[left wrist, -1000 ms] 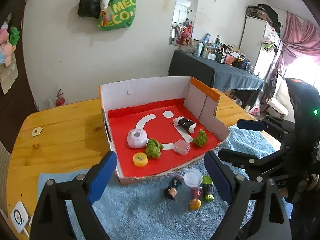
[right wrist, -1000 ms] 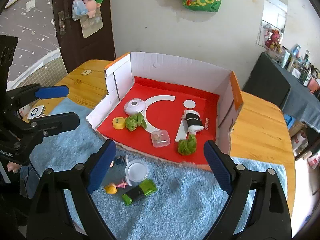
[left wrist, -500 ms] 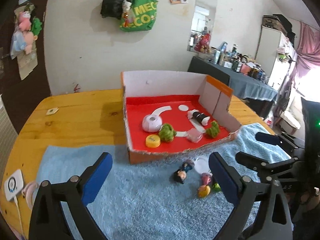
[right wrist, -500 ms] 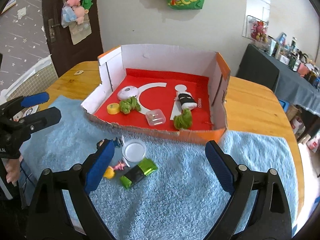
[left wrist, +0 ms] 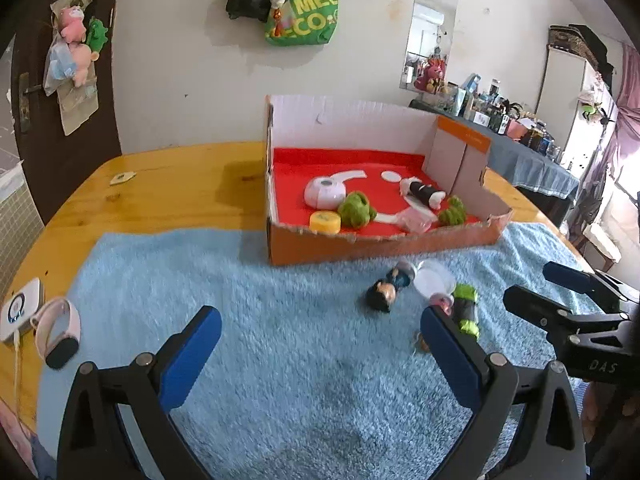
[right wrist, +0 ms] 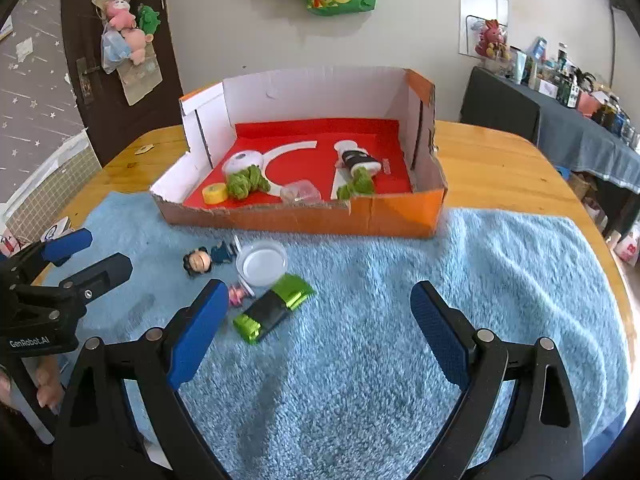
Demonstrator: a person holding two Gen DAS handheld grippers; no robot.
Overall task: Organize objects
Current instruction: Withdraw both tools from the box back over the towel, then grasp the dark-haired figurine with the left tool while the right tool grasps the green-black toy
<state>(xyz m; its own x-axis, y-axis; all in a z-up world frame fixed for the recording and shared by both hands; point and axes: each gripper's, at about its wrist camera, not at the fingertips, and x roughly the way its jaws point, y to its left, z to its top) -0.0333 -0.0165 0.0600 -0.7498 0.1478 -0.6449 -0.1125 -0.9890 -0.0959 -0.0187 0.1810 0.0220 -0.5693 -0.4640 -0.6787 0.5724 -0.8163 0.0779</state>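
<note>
An open cardboard box [left wrist: 380, 242] [right wrist: 304, 216] with a red floor holds a white round device [left wrist: 324, 194], two green yarn bundles [left wrist: 356, 210], a yellow cap [left wrist: 325, 222], a clear case [right wrist: 300, 192] and a black-and-white roll [left wrist: 424, 192]. On the blue towel [left wrist: 280, 340] [right wrist: 400, 320] in front lie a small doll figure [left wrist: 386, 290] [right wrist: 202, 260], a white lid [right wrist: 261, 263], a green-and-black wrapped item [right wrist: 274, 308] [left wrist: 466, 312] and a small pink toy [right wrist: 236, 294]. My left gripper [left wrist: 320, 352] and right gripper [right wrist: 316, 336] are both open and empty above the towel.
The wooden table [left wrist: 168, 188] carries a pink smartwatch [left wrist: 58, 332] and a white charger [left wrist: 18, 312] at its left edge. A green bag [left wrist: 302, 12] hangs on the wall behind. A dark cluttered side table [right wrist: 580, 128] stands at the right.
Both grippers have pulled back from the box and lowered toward the towel. The box and the loose items now look farther away. Nothing was grasped.
</note>
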